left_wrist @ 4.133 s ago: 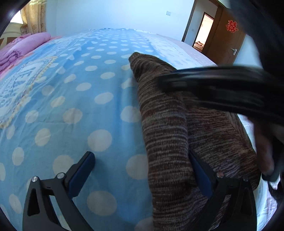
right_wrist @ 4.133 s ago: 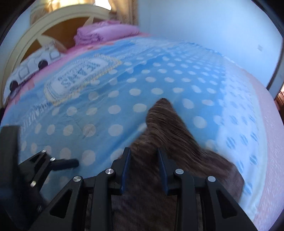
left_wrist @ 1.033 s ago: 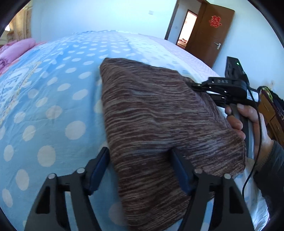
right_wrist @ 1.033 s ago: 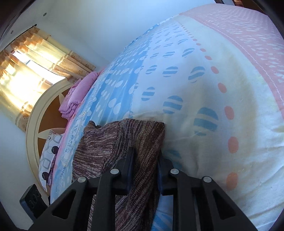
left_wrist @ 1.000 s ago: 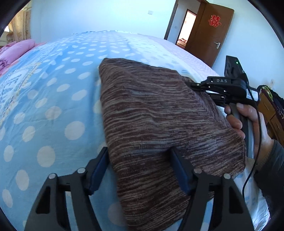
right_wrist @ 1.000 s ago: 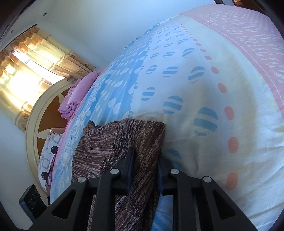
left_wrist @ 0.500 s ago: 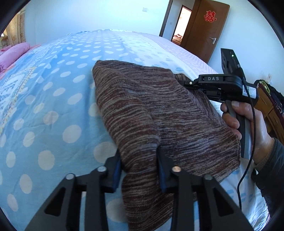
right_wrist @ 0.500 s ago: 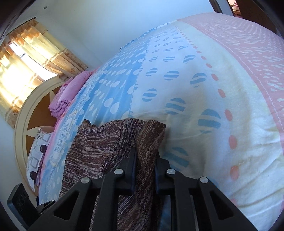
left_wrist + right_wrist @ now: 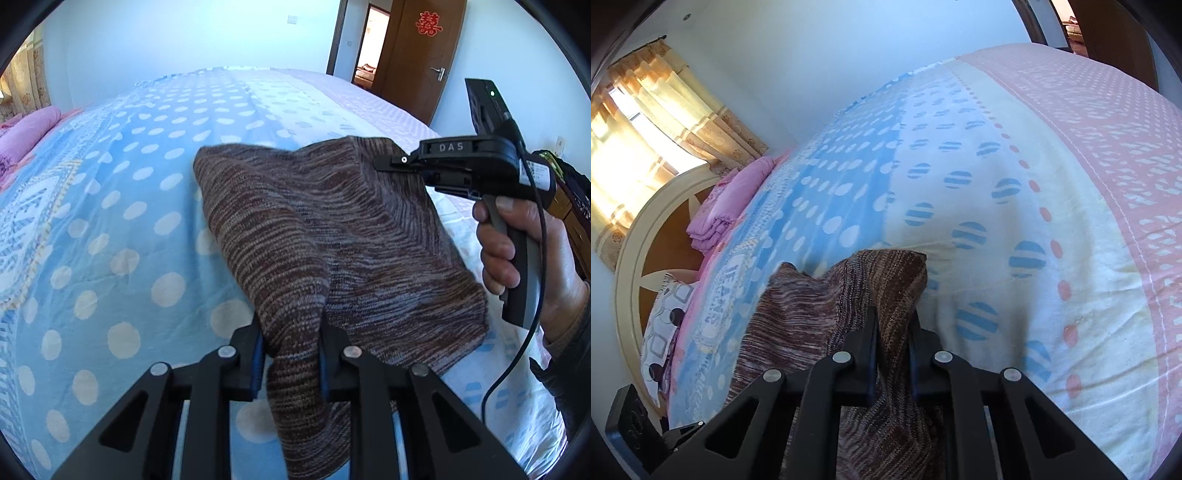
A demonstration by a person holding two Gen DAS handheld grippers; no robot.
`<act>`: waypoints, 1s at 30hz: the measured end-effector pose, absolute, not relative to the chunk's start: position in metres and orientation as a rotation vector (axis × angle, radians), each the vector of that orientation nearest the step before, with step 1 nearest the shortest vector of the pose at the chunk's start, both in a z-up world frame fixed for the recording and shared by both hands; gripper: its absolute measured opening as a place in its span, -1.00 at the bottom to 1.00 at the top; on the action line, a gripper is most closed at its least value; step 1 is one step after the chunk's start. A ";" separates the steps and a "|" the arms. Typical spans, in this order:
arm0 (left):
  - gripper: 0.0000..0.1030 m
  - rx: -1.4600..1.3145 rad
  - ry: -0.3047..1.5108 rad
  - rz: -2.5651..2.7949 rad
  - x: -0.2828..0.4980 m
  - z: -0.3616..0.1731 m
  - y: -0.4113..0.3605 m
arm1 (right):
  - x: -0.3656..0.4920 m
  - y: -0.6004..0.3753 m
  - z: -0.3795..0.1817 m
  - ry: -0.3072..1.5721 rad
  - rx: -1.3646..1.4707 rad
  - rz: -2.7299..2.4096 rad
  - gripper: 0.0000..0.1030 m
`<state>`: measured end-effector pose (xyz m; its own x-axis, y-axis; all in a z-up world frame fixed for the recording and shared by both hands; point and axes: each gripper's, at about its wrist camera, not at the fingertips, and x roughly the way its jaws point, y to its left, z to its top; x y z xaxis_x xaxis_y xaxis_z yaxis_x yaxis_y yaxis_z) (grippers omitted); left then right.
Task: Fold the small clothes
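A brown striped knit garment [image 9: 317, 229] lies folded on the blue polka-dot bedspread [image 9: 122, 206]. My left gripper [image 9: 291, 347] is shut on its near corner and holds it lifted. My right gripper [image 9: 892, 332] is shut on another corner of the garment [image 9: 886, 288], raised above the bed. In the left wrist view the right gripper [image 9: 384, 162] pinches the garment's far right corner, with a hand on its handle. The cloth sags between the two grippers.
Folded pink bedding [image 9: 727, 206] and a patterned pillow [image 9: 665, 317] lie by the cream headboard [image 9: 631, 258]. A brown door [image 9: 417, 51] stands beyond the bed's foot. The bed's pink-edged part [image 9: 1108, 155] spreads to the right.
My left gripper has closed on the garment's near corner. Both grippers have lifted their corners, so the cloth has risen off the bed and bunched between them.
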<state>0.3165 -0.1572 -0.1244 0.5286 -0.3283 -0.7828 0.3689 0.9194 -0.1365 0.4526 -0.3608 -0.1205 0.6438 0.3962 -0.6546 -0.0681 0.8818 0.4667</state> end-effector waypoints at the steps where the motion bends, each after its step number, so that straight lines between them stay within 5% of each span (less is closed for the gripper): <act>1: -0.55 0.053 0.918 -0.420 0.313 -0.121 -0.156 | 0.450 -0.358 -0.116 0.829 0.423 0.279 -0.76; 30: -0.56 -0.009 0.837 -0.328 0.249 -0.096 -0.080 | 0.386 -0.242 -0.105 0.805 0.436 0.492 -0.78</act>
<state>0.2486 -0.0802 -0.0955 0.6223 -0.2887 -0.7276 0.2818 0.9498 -0.1358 0.3855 -0.2423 -0.1047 0.5935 0.5680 -0.5702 -0.2475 0.8030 0.5422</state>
